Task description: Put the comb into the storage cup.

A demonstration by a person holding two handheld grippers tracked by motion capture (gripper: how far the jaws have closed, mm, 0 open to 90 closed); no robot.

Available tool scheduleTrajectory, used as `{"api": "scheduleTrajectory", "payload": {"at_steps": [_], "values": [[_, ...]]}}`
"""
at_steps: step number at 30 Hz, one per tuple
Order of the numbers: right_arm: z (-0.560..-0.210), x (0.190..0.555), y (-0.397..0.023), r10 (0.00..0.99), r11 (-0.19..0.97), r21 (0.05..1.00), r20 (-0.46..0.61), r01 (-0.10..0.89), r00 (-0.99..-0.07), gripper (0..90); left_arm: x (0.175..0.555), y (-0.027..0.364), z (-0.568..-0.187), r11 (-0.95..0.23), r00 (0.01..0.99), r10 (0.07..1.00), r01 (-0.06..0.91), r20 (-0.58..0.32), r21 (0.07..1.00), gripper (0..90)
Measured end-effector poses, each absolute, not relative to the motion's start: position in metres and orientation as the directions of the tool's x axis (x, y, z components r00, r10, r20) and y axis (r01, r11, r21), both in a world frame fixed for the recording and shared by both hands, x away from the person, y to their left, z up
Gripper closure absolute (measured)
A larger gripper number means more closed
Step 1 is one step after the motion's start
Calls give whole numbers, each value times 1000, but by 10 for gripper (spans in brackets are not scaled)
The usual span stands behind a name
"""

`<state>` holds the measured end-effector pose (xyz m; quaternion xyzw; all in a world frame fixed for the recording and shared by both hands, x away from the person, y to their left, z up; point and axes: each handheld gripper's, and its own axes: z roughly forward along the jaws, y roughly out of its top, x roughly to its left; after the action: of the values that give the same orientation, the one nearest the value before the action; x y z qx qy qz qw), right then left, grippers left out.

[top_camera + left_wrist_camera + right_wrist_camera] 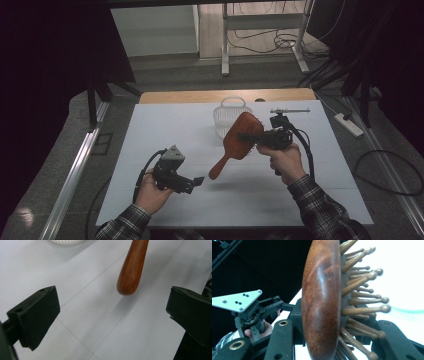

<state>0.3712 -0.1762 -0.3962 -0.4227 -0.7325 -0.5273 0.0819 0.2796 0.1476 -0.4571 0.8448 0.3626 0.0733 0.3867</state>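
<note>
White desk [165, 135] below: my right claw [248, 136] pinches the hairbrush [241, 136] up in front of the basket [229, 116], partly hiding it. My left claw [199, 180] gapes empty near the handle.

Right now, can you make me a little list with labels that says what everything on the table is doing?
held thing: wooden hairbrush, lifted above the table, handle pointing down toward the left gripper
right gripper: shut on the hairbrush head, wooden back on one side, bristles on the other
left gripper: open, nothing between its jaws, hairbrush handle end just ahead
basket: white, at the far side of the table, behind the hairbrush
table: white top
</note>
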Motion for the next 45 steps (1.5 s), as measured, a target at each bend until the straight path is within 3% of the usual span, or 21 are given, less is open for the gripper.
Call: {"api": "scheduleTrajectory", "payload": {"at_steps": [9, 25, 45], "values": [[-391, 376, -179, 552, 78, 719, 546, 690, -631, 535, 265, 168, -461, -423, 713, 689, 545, -134, 724, 0], [-385, 392, -186, 583, 41, 736, 531, 675, -615, 535, 244, 205, -466, -323, 669, 716, 569, -198, 756, 0], [-371, 407, -187, 592, 7, 746, 533, 665, -604, 535, 222, 242, -468, -267, 597, 777, 599, -199, 755, 0]]}}
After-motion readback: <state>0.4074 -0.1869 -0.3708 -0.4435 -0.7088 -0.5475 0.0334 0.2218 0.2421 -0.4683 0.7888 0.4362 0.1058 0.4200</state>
